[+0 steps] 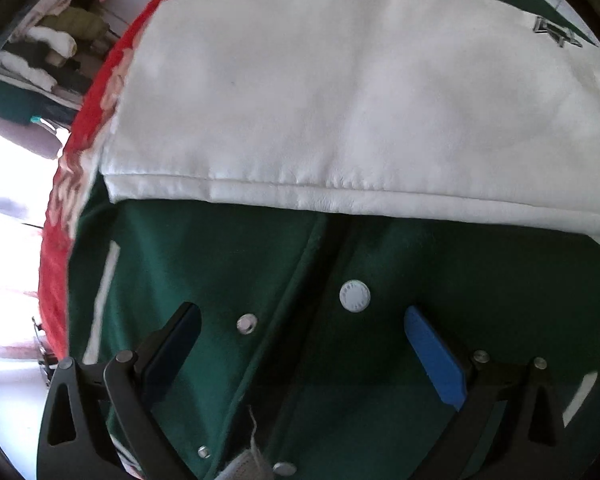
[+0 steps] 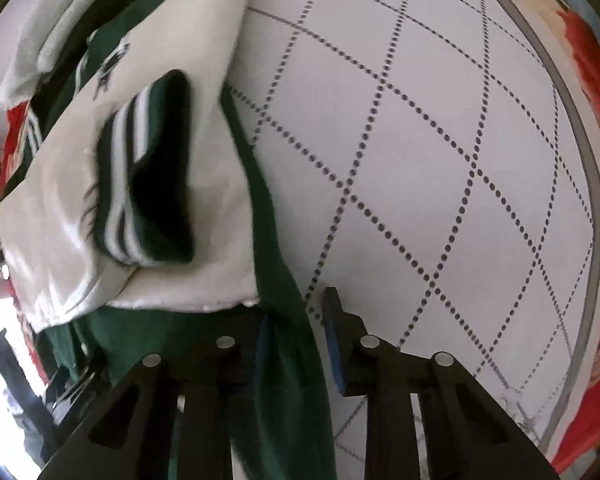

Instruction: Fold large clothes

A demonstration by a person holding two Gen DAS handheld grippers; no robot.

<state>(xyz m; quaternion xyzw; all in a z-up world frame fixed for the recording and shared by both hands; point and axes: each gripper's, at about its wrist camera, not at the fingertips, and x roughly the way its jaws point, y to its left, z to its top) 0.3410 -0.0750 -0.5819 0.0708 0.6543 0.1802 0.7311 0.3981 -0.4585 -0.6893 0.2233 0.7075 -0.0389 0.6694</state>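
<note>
Right wrist: green jacket (image 2: pixel 276 280) hem hides one blue finger (blurred), cuff (image 2: pixel 148 184) smeared.

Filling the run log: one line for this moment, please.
garment: green jacket, white sleeve folded across | left tool: open over snaps | right tool: around jacket edge

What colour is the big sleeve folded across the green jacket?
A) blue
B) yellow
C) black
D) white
D: in the left wrist view a white sleeve lies folded across the green jacket, just above its round snap buttons.
</note>
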